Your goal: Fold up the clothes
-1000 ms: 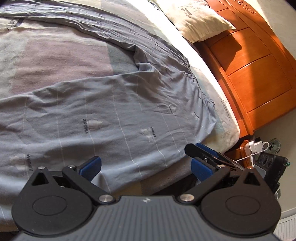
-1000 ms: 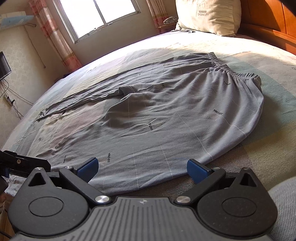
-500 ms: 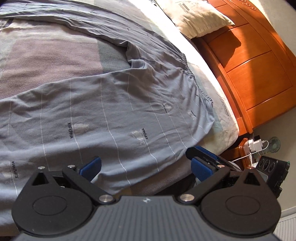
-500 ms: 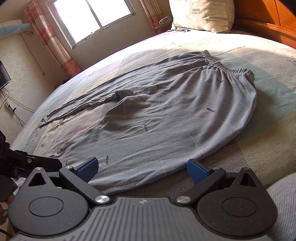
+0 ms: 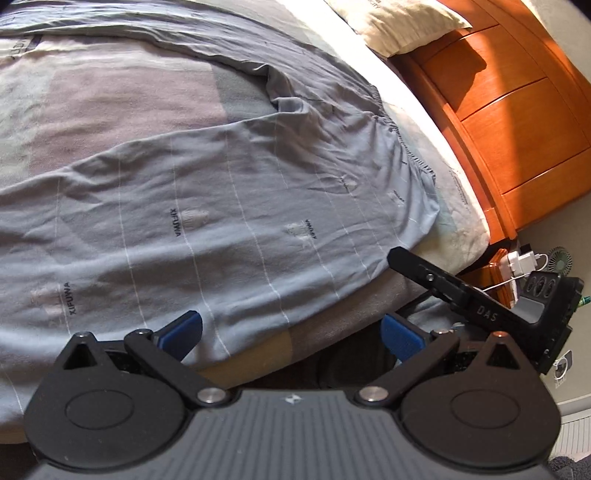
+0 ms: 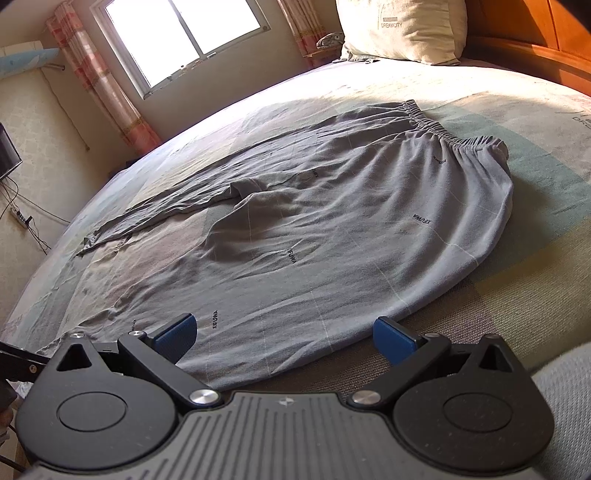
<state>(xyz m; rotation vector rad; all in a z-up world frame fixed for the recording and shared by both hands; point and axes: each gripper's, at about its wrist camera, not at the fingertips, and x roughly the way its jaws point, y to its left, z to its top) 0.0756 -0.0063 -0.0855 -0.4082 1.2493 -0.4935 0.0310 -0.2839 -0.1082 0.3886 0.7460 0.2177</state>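
A wide bed (image 6: 517,280) fills both views, covered by a sheet printed in pale grey, mauve and green blocks. A polished orange wooden headboard (image 5: 517,110) is seen at its far end, with a cream pillow (image 6: 402,29) marked DREAMCITY propped against it. On the wall beyond the bed a bright window (image 6: 184,33) is framed by pink checked curtains (image 6: 110,92). Beside the bed, low by the floor, a white plug with its cable (image 5: 521,262) and a small fan (image 5: 559,260) are visible.

A pair of grey trousers (image 6: 332,240) printed with thin white lines and the word XIFUWA is spread flat across the sheet. Its gathered elastic waistband (image 6: 443,129) is turned toward the pillow, and the legs run away toward the window side, one leg lying apart from the other. The nearest edge of the fabric lies close to the bed's near side.

The left gripper (image 5: 291,328) is held just above that near edge, its blue-padded fingers (image 5: 181,328) spread wide and nothing gripped between them. The right gripper (image 6: 284,332) is likewise splayed fully and empty, poised over the same hem. Whether either pad touches the cloth cannot be told. The right gripper's black body is also seen in the left view (image 5: 480,306)
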